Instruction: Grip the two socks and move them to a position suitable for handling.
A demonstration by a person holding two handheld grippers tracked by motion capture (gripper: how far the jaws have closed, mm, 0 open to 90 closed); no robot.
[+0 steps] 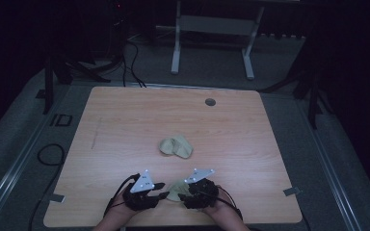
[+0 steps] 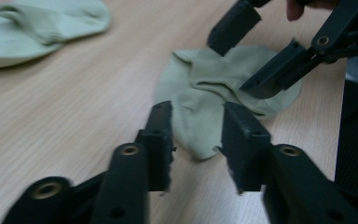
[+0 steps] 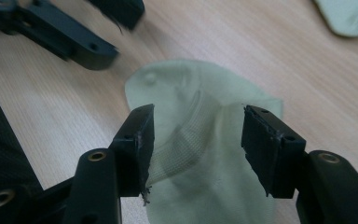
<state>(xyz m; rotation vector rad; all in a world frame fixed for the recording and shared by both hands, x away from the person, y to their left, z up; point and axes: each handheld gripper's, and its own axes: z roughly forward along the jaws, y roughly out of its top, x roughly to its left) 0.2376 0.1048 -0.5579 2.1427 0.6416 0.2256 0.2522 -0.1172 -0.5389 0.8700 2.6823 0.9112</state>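
High view: the person's forearms enter from the bottom edge, and the left tool point(image 1: 160, 190) and right tool point(image 1: 187, 188) sit close together at the near edge of the wooden counter point(image 1: 125, 125). A pale green sock point(image 1: 176, 190) lies flat between them, partly under the right tool. A second sock point(image 1: 176, 147), bunched up, rests well apart toward the counter's middle. A small round grommet point(image 1: 210, 102) sits near the far edge. Around the counter lies grey flooring with loose cables point(image 1: 130, 67), and a white frame leg point(image 1: 176, 48) stands in the dark room behind.

Left gripper view: the left tool point(image 2: 196, 140) has its jaws partly apart. The sock point(image 2: 200, 93) lies just beyond them with its near edge reaching between the tips, and no pad presses on the fabric. The right tool point(image 2: 249, 53) stands over the sock's far side. The second sock point(image 2: 42, 25) shows at upper left.

Right gripper view: the right tool point(image 3: 196, 140) hangs over the sock point(image 3: 200, 121) with its jaws well apart, straddling the ribbed cuff but gripping nothing. The left tool point(image 3: 107, 32) lies at upper left, beside the sock's edge.

To do this step well, I judge each tool should close on a single layer of the cuff at opposite sides, low against the counter, so the fabric does not slip or bunch.
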